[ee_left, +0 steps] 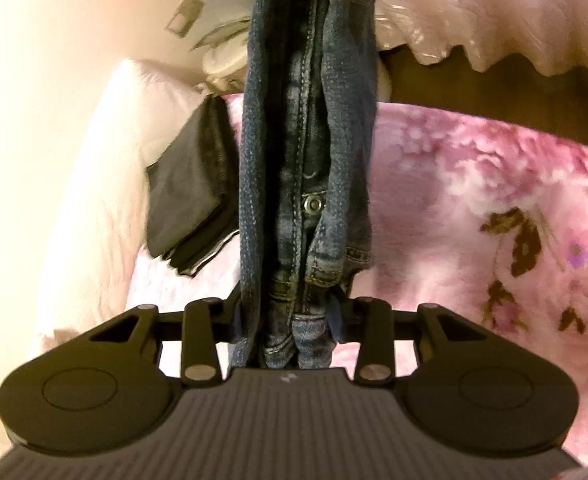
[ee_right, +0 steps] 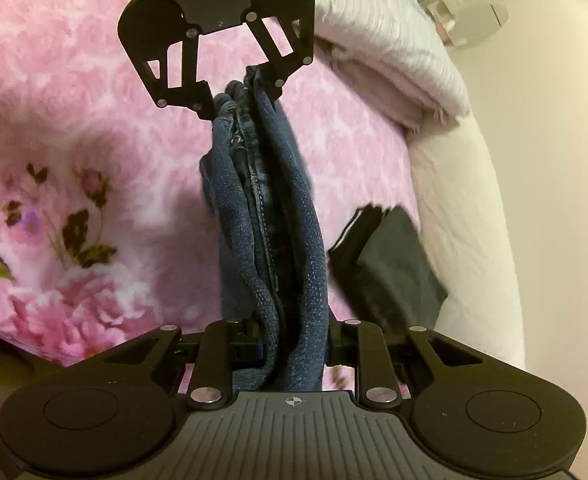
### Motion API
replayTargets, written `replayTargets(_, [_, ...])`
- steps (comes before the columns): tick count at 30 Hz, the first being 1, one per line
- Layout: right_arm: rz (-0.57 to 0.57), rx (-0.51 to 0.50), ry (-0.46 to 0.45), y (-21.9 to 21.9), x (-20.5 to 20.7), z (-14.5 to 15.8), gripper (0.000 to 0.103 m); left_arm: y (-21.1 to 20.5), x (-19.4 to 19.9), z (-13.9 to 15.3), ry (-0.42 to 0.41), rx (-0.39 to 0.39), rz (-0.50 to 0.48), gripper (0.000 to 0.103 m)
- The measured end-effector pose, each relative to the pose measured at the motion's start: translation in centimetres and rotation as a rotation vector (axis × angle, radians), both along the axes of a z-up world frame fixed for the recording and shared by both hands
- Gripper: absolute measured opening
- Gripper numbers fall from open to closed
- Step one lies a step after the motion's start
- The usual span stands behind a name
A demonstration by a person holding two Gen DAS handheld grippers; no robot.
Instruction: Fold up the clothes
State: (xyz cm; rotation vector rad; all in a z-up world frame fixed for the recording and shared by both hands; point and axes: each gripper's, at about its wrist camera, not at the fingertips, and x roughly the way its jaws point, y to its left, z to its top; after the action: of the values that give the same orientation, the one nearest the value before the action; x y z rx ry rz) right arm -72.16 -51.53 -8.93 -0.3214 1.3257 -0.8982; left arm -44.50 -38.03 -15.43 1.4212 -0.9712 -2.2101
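Observation:
A pair of dark blue jeans [ee_left: 305,128] is stretched in the air between my two grippers, bunched into long folds, above a pink floral blanket [ee_left: 473,184]. My left gripper [ee_left: 294,320] is shut on one end of the jeans near the waistband button. My right gripper [ee_right: 290,344] is shut on the other end of the jeans [ee_right: 278,216]. In the right wrist view the left gripper [ee_right: 238,96] shows at the top, clamped on the far end. The fingertips of both are hidden by the denim.
A folded black garment [ee_left: 190,200] lies on the blanket near the white bedding edge [ee_left: 106,184]; it also shows in the right wrist view [ee_right: 389,264]. A white pillow or quilt [ee_right: 389,32] lies at the blanket's far side. A cream wall [ee_right: 553,200] lies beyond.

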Motion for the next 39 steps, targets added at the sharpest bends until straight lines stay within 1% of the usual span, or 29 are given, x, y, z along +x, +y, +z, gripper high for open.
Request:
replayTargets(4, [0.059,0.001,-0.007,-1.9,-0.6,3.0,0.022,-0.6,0.4,3.5,0.004,0.004,0.060,0.034])
replayTargets(6, [0.092,-0.003,-0.010,-3.1,-1.1,4.4,0.022,-1.5,-0.1,5.0,0.005,-0.003,0.092,0.034])
replayTargets(9, [0.156,-0.029,-0.013,-5.3,-2.4,6.3,0.022,-3.4,-1.0,7.2,0.005,-0.027,0.144,0.033])
replayTargets(12, [0.219,-0.080,-0.027,-8.7,-4.8,8.2,0.022,-6.2,-2.9,9.4,0.011,-0.068,0.210,0.033])
replayTargets(15, [0.286,-0.142,-0.041,-13.3,-8.3,9.9,0.022,-10.3,-6.4,11.7,0.022,-0.133,0.298,0.033])
replayTargets(18, [0.368,-0.206,-0.051,-19.6,-13.1,10.9,0.022,-15.1,-10.7,13.1,0.031,-0.185,0.396,0.033])
replayTargets(21, [0.439,-0.260,-0.052,-27.0,-18.4,11.0,0.022,-19.9,-16.4,13.0,0.033,-0.207,0.509,0.033])
replayTargets(23, [0.474,-0.279,-0.043,-31.2,-21.6,10.1,0.022,-22.5,-20.0,11.7,0.035,-0.198,0.572,0.033])
replayTargets(24, [0.481,-0.279,-0.041,-33.1,-23.1,9.1,0.022,-23.8,-21.9,11.0,0.037,-0.192,0.603,0.034])
replayTargets(25, [0.488,-0.278,-0.040,-35.0,-24.6,8.1,0.023,-24.8,-23.9,9.6,0.028,-0.176,0.631,0.034])
replayTargets(26, [0.479,-0.256,-0.038,-36.7,-26.0,6.6,0.023,-25.7,-25.5,7.7,0.015,-0.141,0.649,0.034])
replayTargets(28, [0.429,-0.164,-0.035,-39.8,-28.2,2.3,0.023,-27.3,-28.7,3.9,-0.010,-0.068,0.684,0.035])
replayTargets(30, [0.370,-0.030,-0.017,-42.0,-29.9,-2.8,0.024,-27.5,-31.9,-0.9,-0.062,0.020,0.672,0.036])
replayTargets(31, [0.354,0.014,-0.013,-42.2,-30.6,-4.8,0.025,-27.1,-32.9,-2.8,-0.099,0.049,0.656,0.037])
replayTargets(33, [0.354,0.039,-0.020,-41.3,-31.8,-7.1,0.026,-26.0,-33.0,-4.1,-0.105,0.028,0.630,0.039])
replayTargets(35, [0.353,0.051,-0.033,-40.3,-32.9,-8.8,0.030,-24.8,-33.0,-5.2,-0.108,0.003,0.604,0.040])
replayTargets(37, [0.333,0.041,-0.055,-39.8,-33.5,-8.7,0.032,-24.3,-32.5,-5.0,-0.115,-0.011,0.572,0.043])
replayTargets(39, [0.310,0.037,-0.074,-39.5,-33.8,-8.4,0.032,-24.4,-32.2,-4.7,-0.130,-0.007,0.550,0.043])
